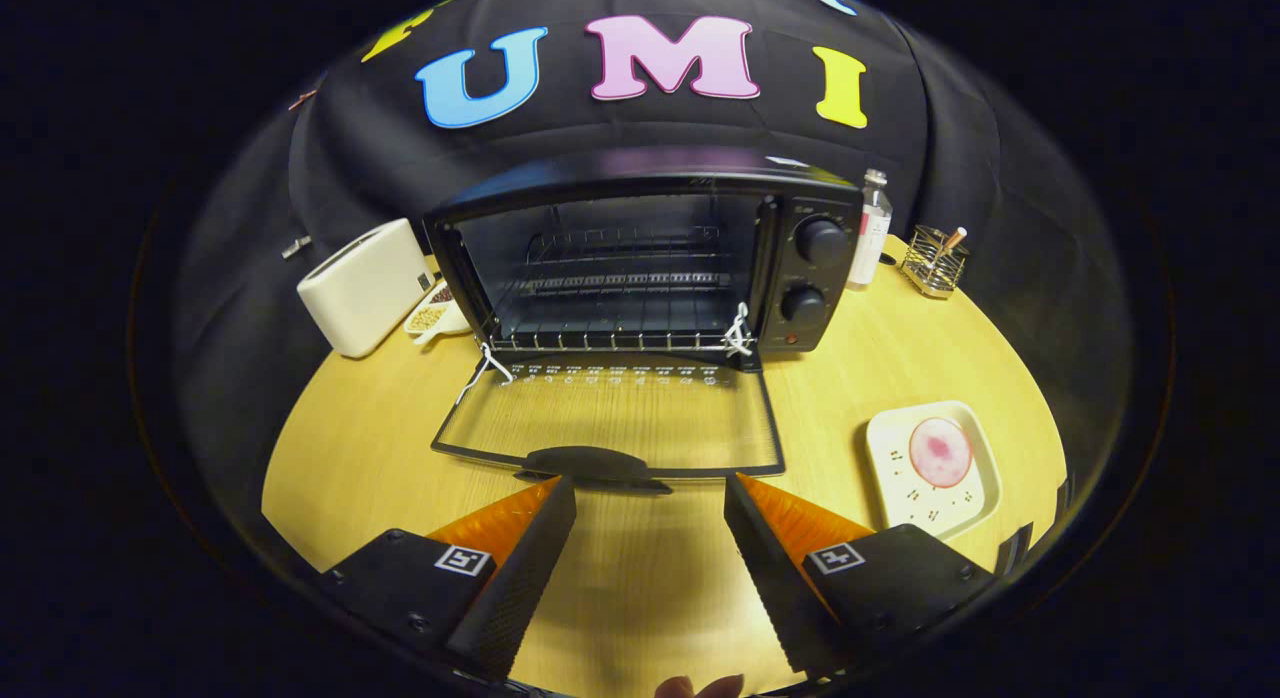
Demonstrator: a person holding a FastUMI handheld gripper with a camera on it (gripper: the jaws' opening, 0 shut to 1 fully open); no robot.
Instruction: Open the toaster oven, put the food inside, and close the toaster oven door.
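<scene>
Contents of small dish (438, 318) beside toaster oven (640, 268) indistinct.

A round wooden table (330, 458) is seen to carry a toaster oven (640, 268), door lowered flat. A cream toaster (365, 286) and a small dish (437, 318) are set beside it; opposite, a bottle (870, 233), a wire holder (935, 263), and a plate (925, 498) bearing food (940, 451).

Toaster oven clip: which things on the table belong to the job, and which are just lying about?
Job: toaster oven, its glass door folded down flat on the table; pink round food on the white square plate; gripper, jaws open, empty, just short of the door handle.

Lying about: white pop-up toaster, small snack dish, clear bottle, wire holder.
</scene>
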